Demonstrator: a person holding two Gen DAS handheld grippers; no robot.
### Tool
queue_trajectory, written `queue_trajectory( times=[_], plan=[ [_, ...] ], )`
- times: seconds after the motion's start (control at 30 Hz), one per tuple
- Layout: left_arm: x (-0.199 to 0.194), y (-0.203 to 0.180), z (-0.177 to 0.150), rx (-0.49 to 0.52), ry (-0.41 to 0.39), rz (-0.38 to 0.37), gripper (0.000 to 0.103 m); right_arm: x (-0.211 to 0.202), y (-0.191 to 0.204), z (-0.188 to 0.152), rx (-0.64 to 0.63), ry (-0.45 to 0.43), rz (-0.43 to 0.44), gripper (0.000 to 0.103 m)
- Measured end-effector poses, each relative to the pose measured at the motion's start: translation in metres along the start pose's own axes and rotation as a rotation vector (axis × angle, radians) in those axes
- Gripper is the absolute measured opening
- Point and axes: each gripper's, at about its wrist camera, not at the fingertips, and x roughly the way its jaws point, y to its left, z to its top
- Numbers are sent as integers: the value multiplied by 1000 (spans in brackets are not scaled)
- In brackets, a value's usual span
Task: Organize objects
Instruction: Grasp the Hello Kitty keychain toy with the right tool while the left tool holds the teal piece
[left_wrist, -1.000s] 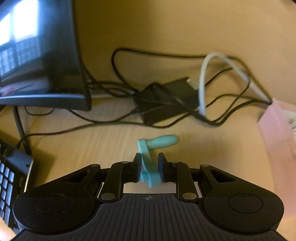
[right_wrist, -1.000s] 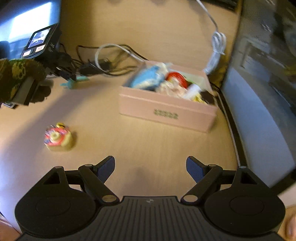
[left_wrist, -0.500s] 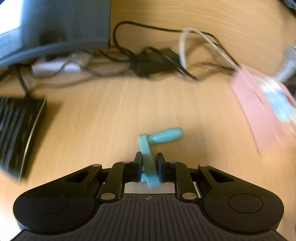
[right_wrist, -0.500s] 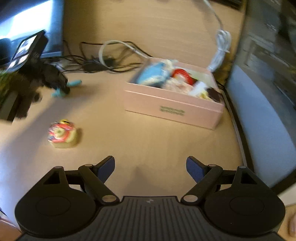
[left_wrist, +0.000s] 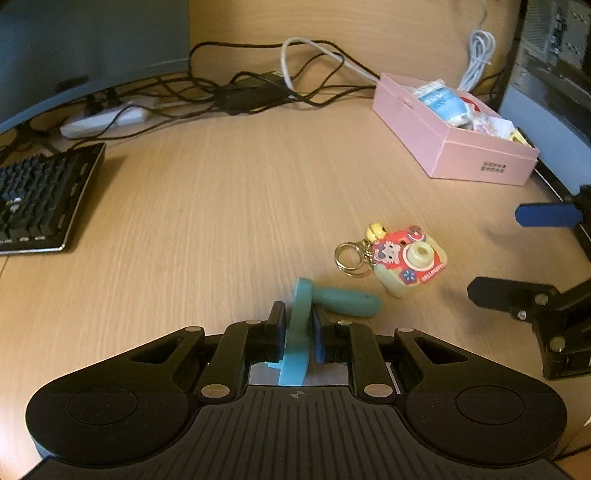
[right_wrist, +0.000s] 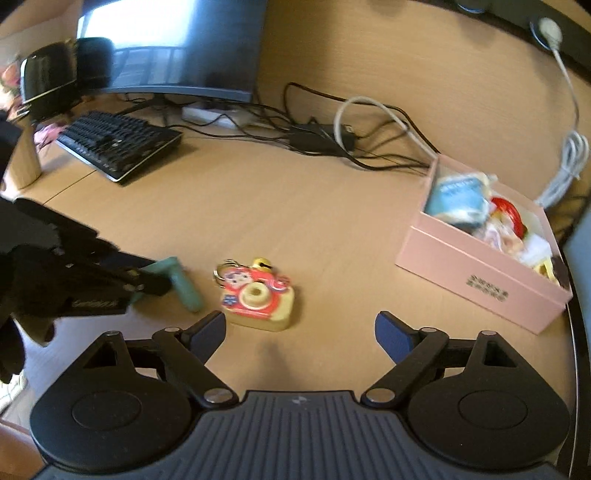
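Note:
My left gripper (left_wrist: 298, 326) is shut on a teal crank-shaped handle (left_wrist: 332, 301), held low over the wooden desk; the handle also shows in the right wrist view (right_wrist: 181, 282) beside the left gripper (right_wrist: 147, 282). A red and yellow toy camera keychain (left_wrist: 404, 264) lies on the desk just right of the handle, and in front of my right gripper (right_wrist: 300, 330), which is open and empty. A pink box (left_wrist: 476, 158) holding several small items stands at the far right (right_wrist: 480, 277).
A black keyboard (left_wrist: 40, 192) lies at the left under a monitor (right_wrist: 177, 48). A tangle of black and white cables (left_wrist: 258, 92) with a power strip runs along the back. A dark computer case (left_wrist: 554, 74) stands right of the box.
My left gripper has carried the teal handle away from the cables and back toward the toy camera. My right gripper has turned left and come closer to the toy camera, still open.

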Motion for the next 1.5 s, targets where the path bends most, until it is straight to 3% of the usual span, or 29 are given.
queue_trajectory(
  times=[0.47, 0.53, 0.6, 0.87, 1.23, 1.3, 1.5],
  plan=[
    [-11, 0, -15, 37, -6, -4, 17, 53, 3, 7, 109, 69, 72, 90],
    [-13, 2, -18, 43, -6, -11, 17, 60, 6, 9, 117, 71, 69, 88],
    [-15, 3, -20, 39, -7, -18, 17, 64, 8, 11, 118, 73, 59, 79],
    [-13, 8, -19, 12, -13, -37, 17, 57, 1, 5, 80, 112, 50, 69],
    [-12, 8, -19, -3, -27, -30, 17, 58, 6, 10, 50, 120, 25, 69],
    [-12, 8, -19, -12, -30, -30, 17, 58, 9, 12, 40, 120, 36, 57],
    [-11, 10, -20, -27, -39, -30, 17, 55, 2, 9, 72, 133, -3, 57]
  ],
)
